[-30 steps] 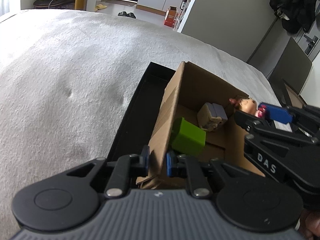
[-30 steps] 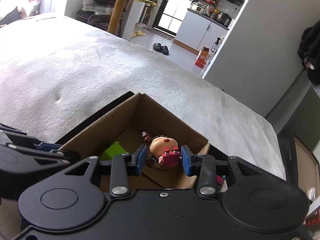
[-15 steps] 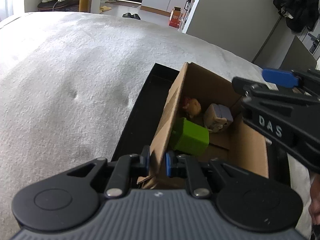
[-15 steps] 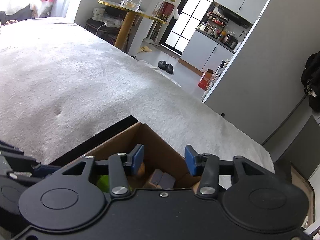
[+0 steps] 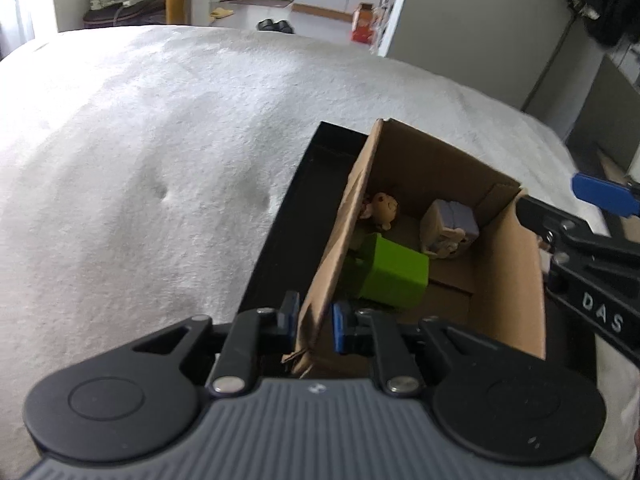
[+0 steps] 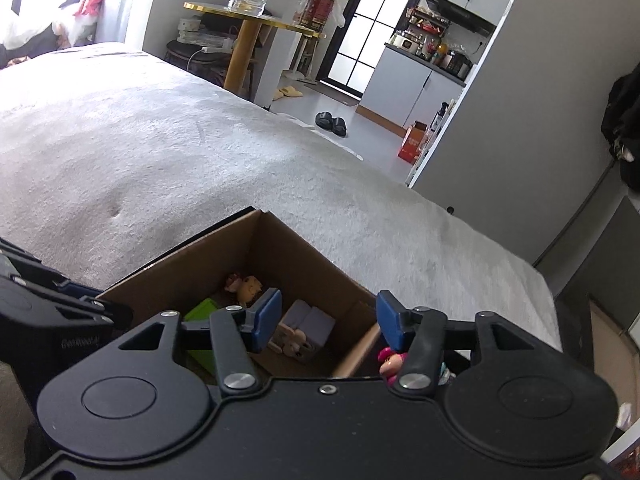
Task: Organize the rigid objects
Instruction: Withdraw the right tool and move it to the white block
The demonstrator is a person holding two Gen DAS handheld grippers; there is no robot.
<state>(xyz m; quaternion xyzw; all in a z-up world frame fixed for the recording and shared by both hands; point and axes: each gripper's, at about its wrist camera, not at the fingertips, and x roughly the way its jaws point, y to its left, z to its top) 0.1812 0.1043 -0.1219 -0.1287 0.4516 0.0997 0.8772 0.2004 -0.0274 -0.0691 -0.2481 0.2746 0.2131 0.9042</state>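
A: The green block [image 6: 202, 312] is mostly behind the right gripper's fingers [image 6: 266, 318] in the right wrist view, and the pink figure [image 6: 392, 362] outside the cardboard box [image 6: 192, 264] is half hidden too.

B: Yep, and the doll [image 5: 382, 208] is tucked against the wall, too blurry to read.

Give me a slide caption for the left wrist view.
Left gripper pinches the cardboard box wall; green block and two figurines inside.

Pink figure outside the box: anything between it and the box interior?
Yes: the cardboard box's near right wall stands between the pink figure and the inside. The right gripper, jaws opening and empty, hovers over that corner. The top is open.
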